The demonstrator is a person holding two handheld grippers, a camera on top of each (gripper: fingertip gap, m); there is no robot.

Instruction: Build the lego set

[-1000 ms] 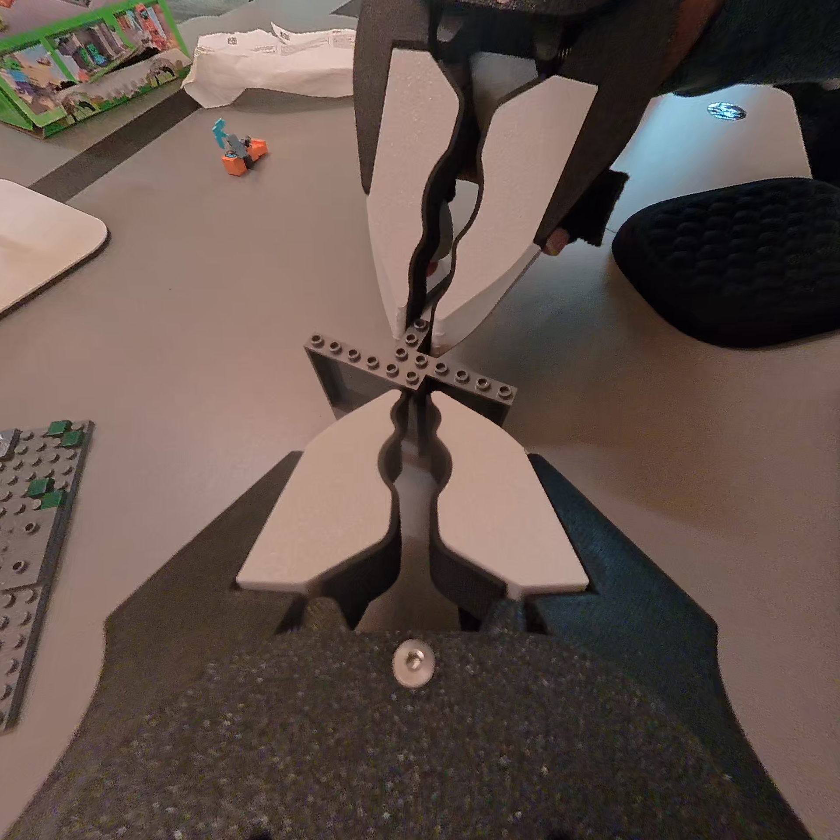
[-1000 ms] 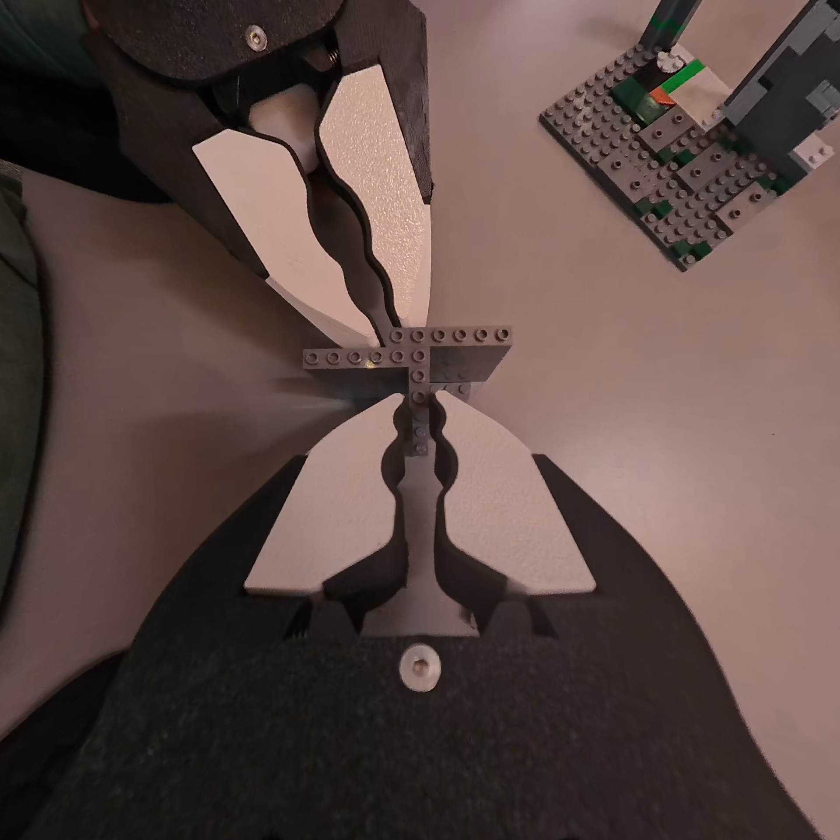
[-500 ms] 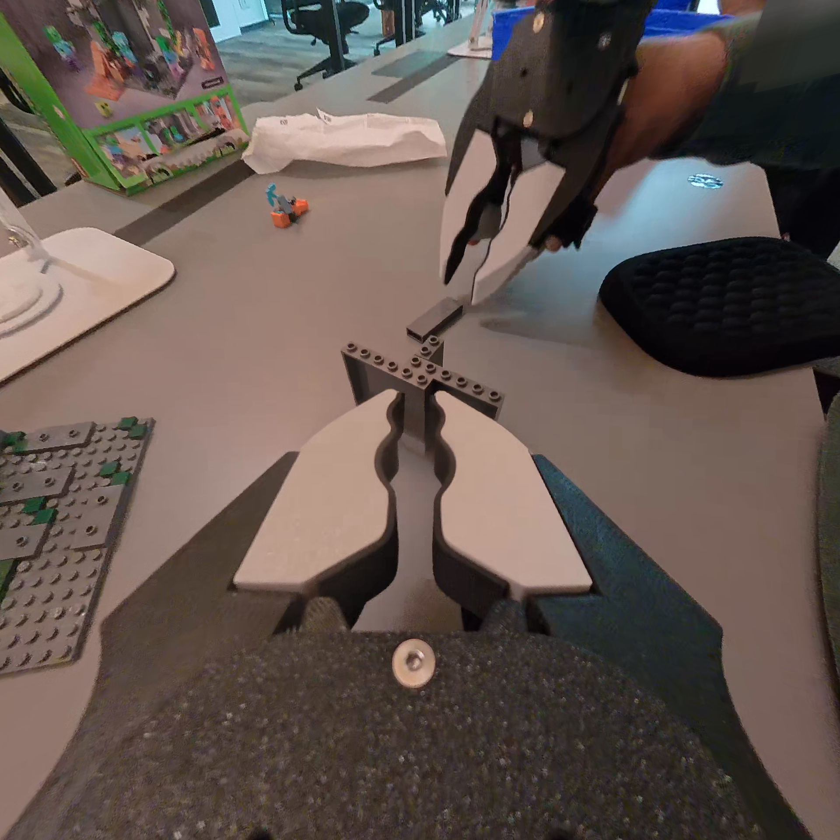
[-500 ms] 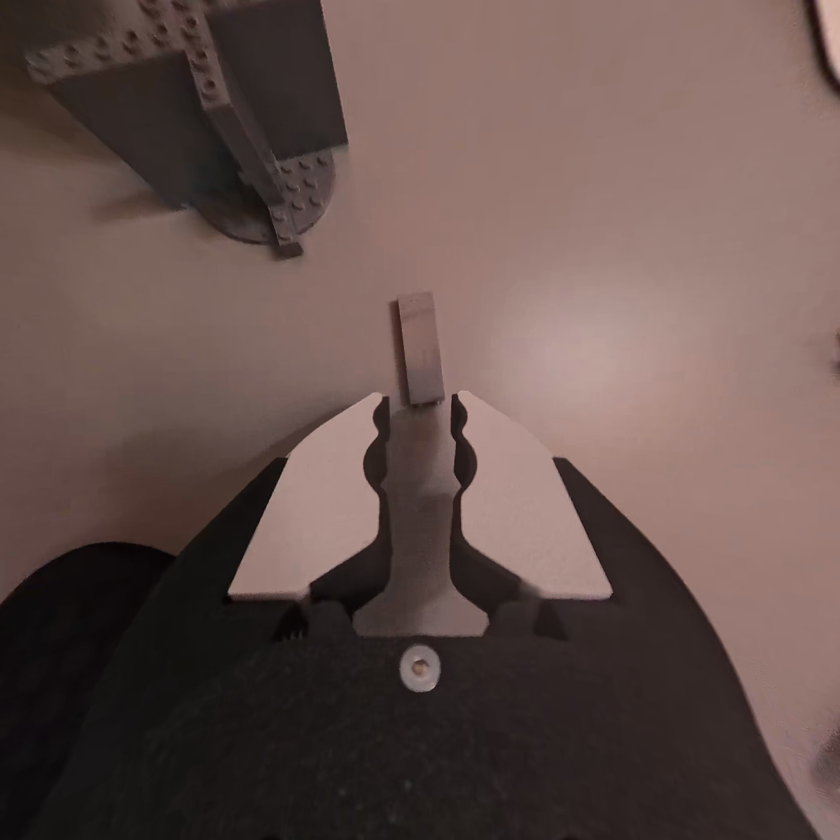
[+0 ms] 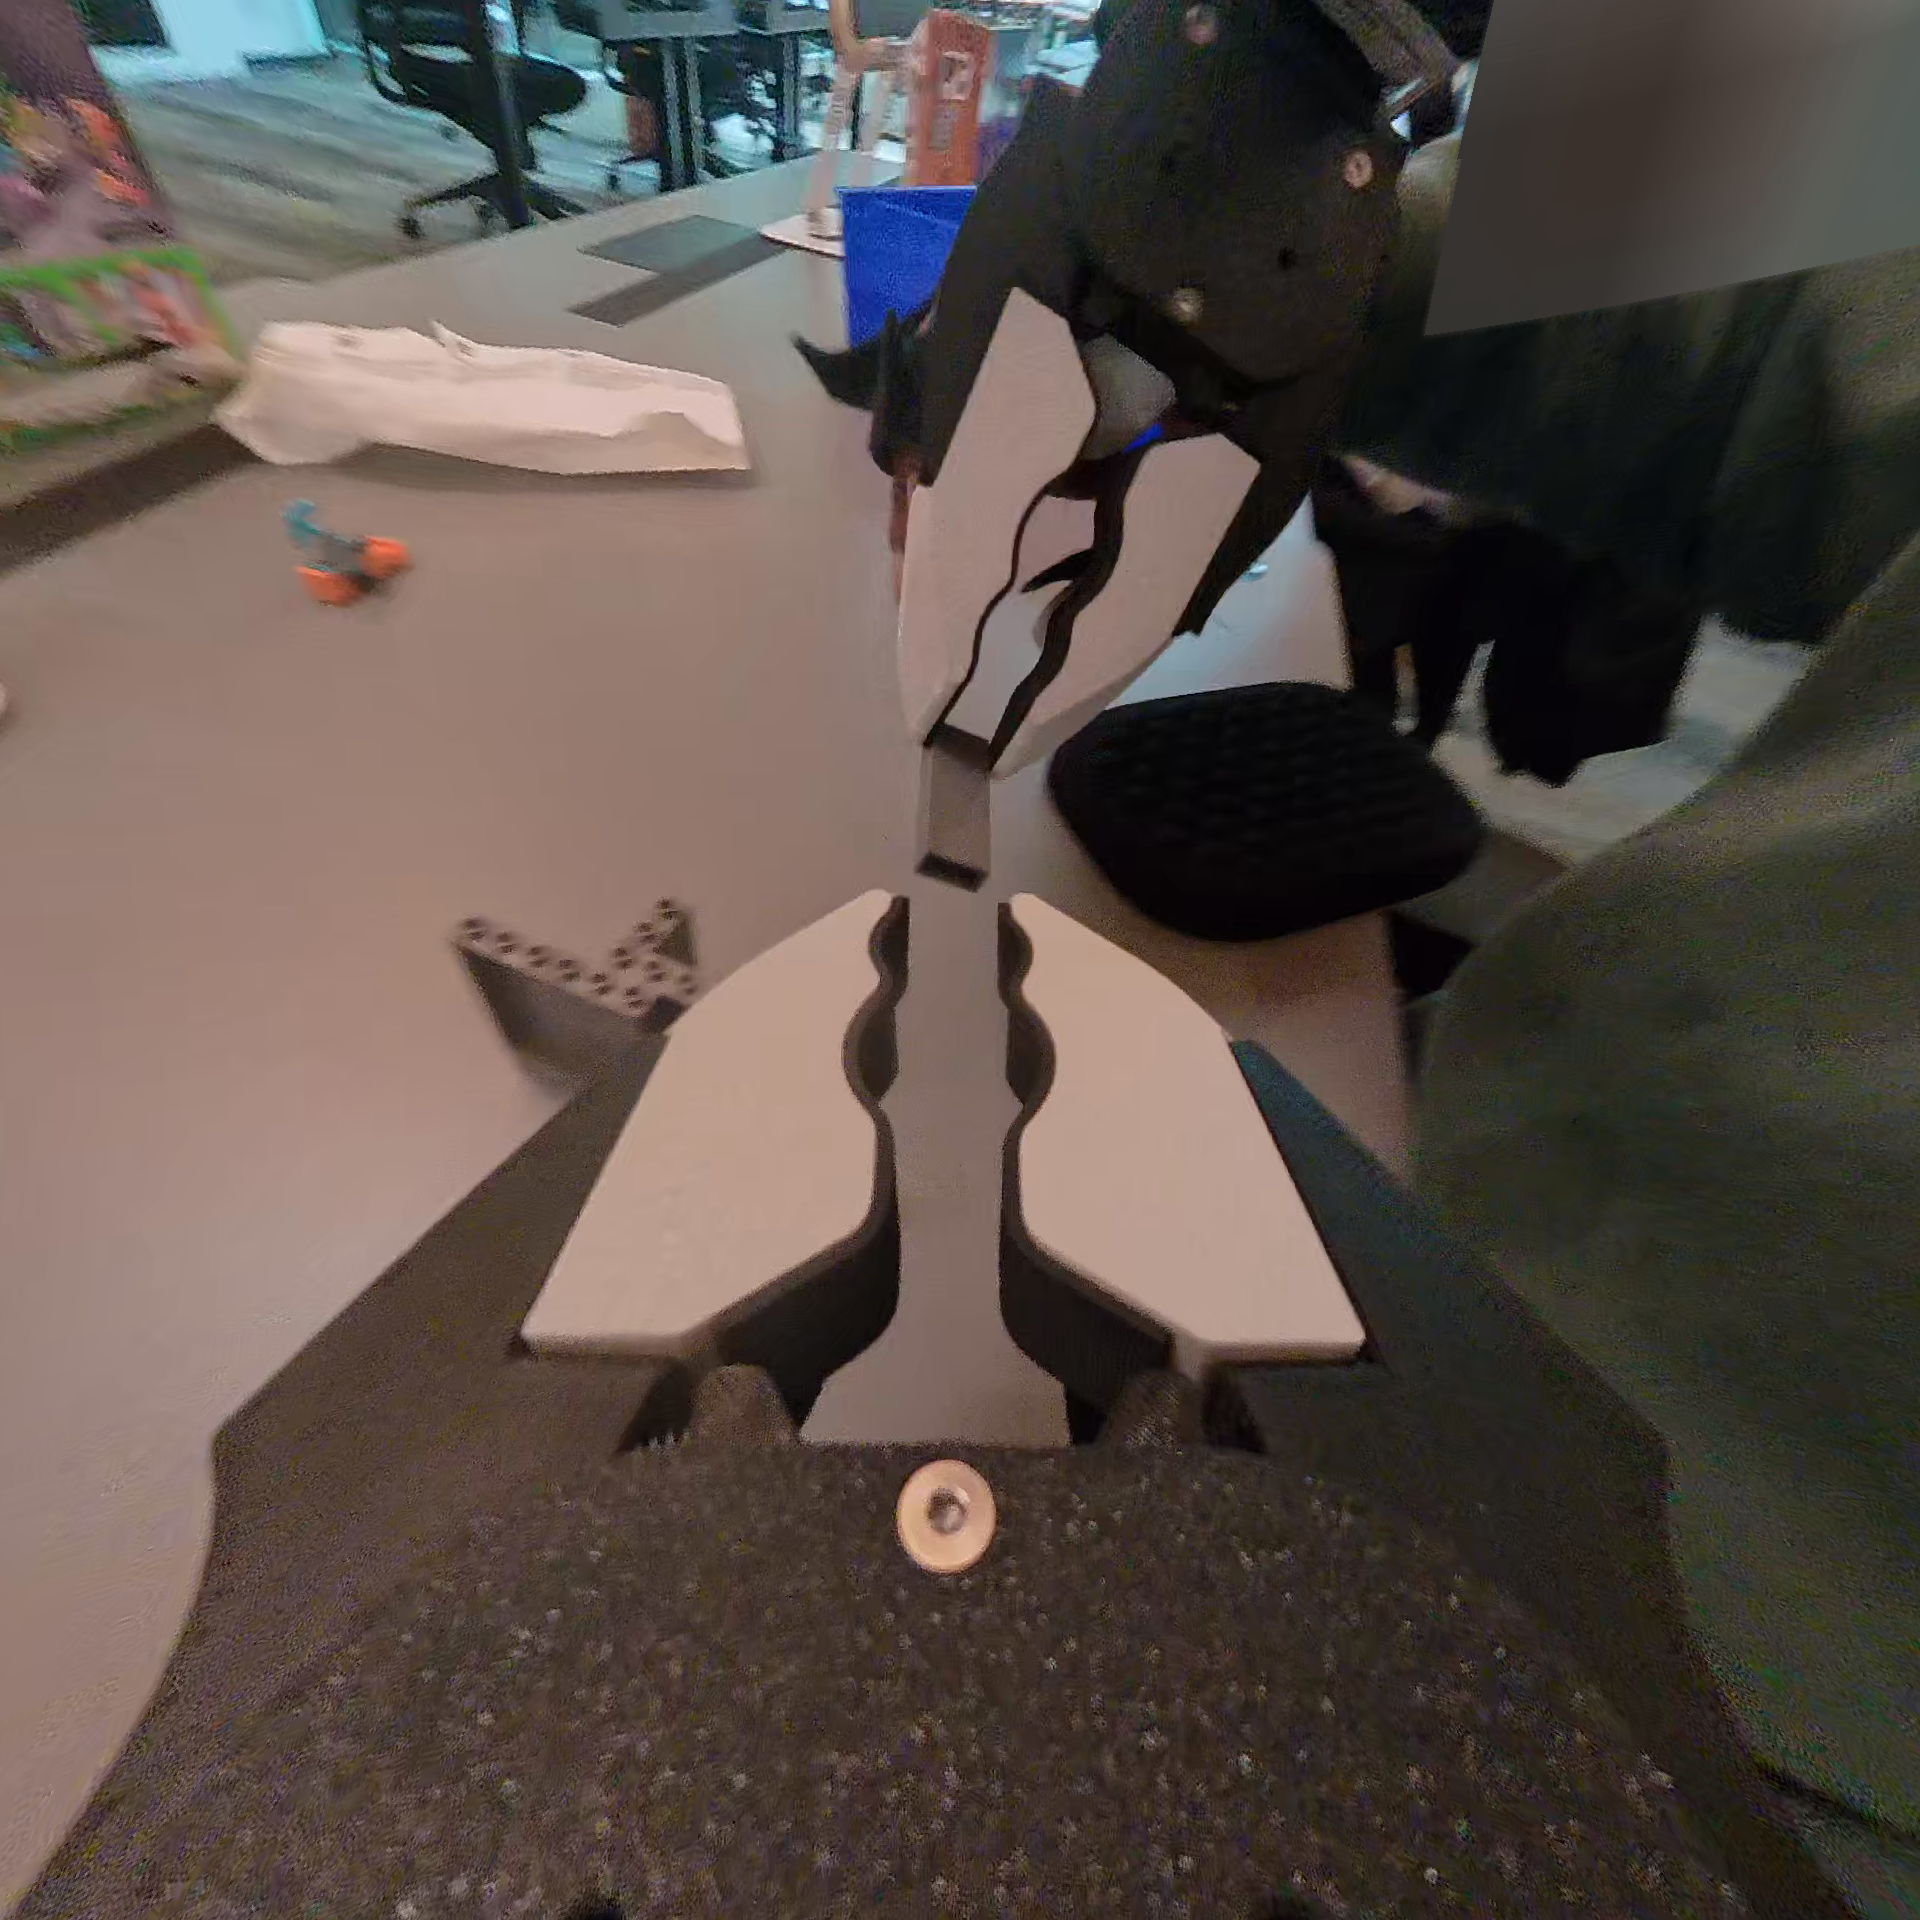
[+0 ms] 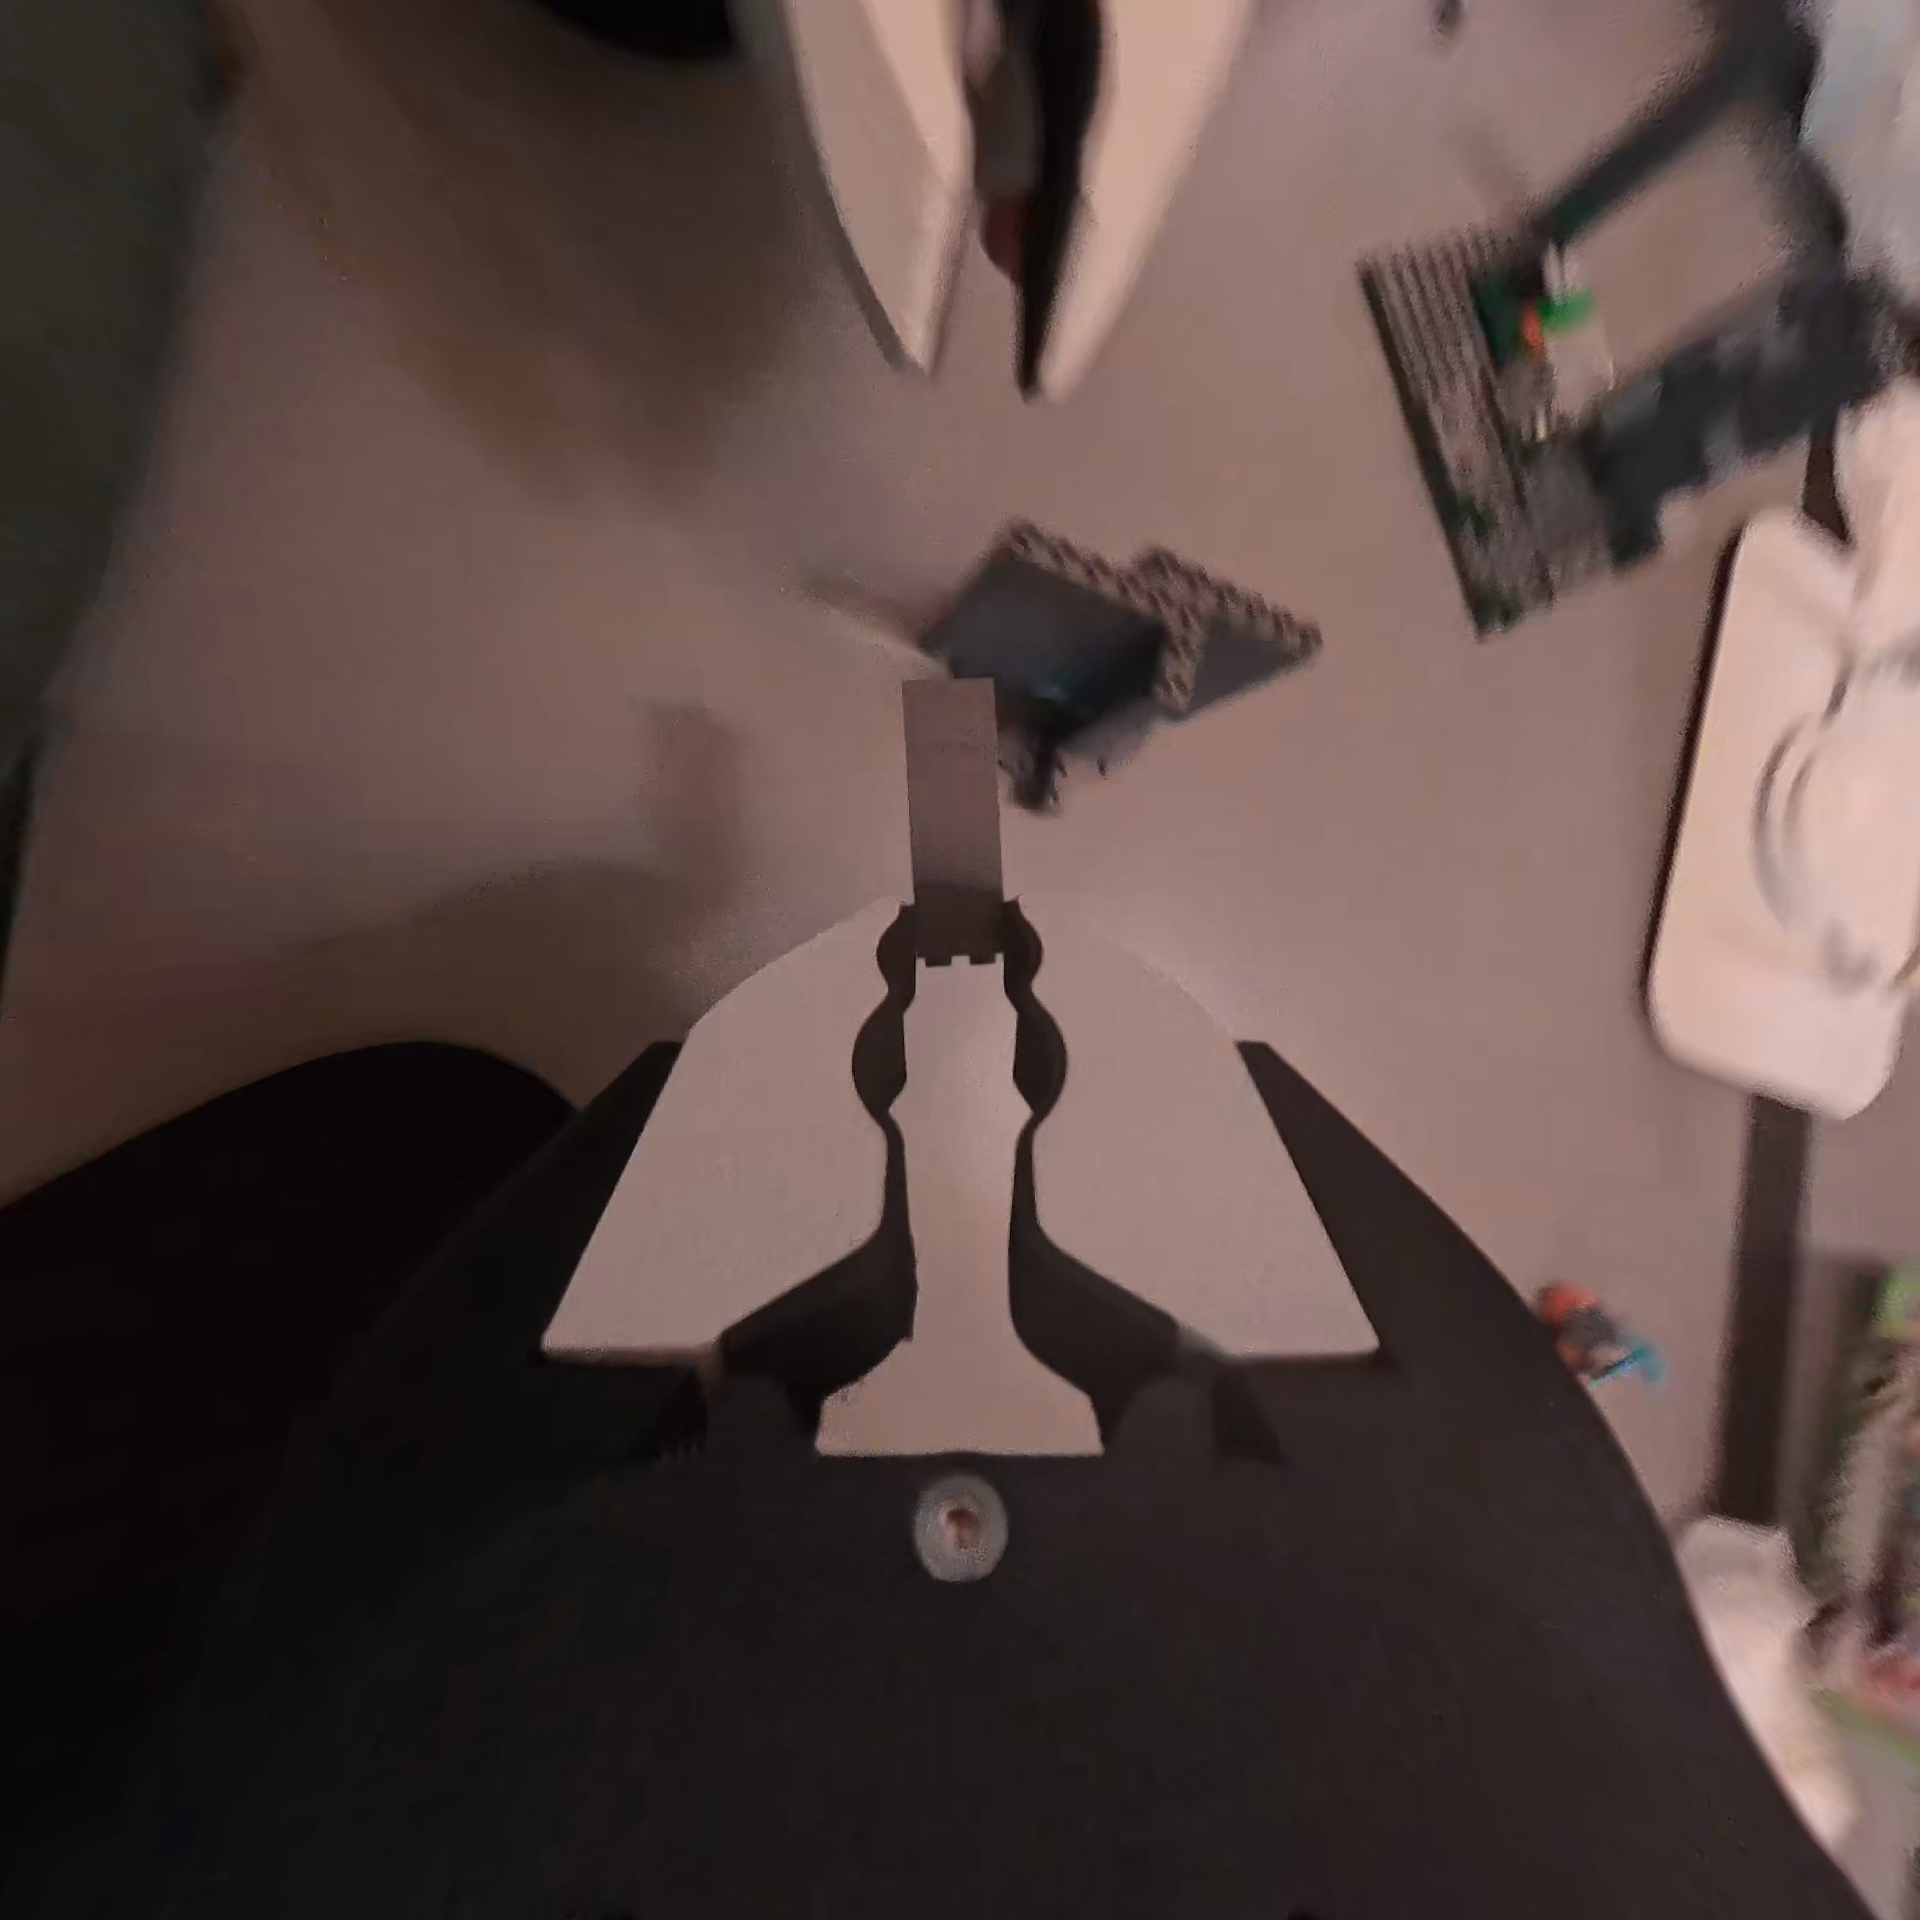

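No writing, numbers or brand marks can be read in either view. In the left wrist view, the colourful green-edged box [image 5: 99, 301] at the far left of the desk [image 5: 520, 727] is too blurred to show any lettering, and the crumpled white paper bag [image 5: 478, 400] behind it shows no legible print. A tall orange item [image 5: 940, 99] in the background carries marks too small and soft to make out. The right wrist view is smeared by motion blur throughout.
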